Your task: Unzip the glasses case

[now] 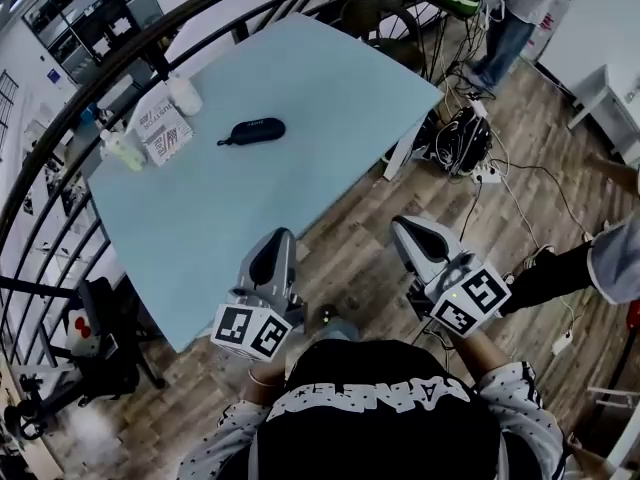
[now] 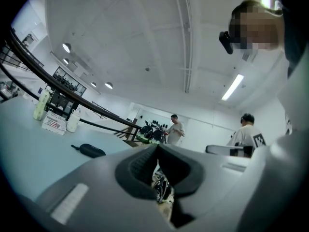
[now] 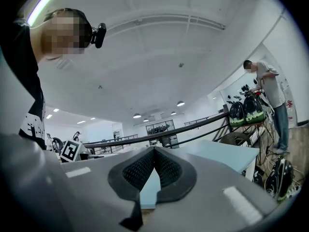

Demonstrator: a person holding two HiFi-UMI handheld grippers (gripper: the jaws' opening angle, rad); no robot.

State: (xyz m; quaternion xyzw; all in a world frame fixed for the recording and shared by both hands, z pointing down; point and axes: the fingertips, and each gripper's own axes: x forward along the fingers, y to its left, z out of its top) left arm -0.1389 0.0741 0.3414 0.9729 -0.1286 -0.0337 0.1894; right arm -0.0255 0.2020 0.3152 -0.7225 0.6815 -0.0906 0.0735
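Black glasses case [image 1: 252, 131] lies on the pale-blue surface [image 1: 330, 88], well apart from left gripper [image 1: 278, 240] and right gripper [image 1: 408, 230], both held back by the body, fingers [image 3: 140, 170] together, empty (probably pre-approach).

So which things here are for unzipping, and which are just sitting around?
For the job:
- glasses case, dark, lying zipped on the blue table
- left gripper and right gripper, both shut, holding nothing

Just lying about:
- printed box
- white container
- pale bottle
- cables on the floor
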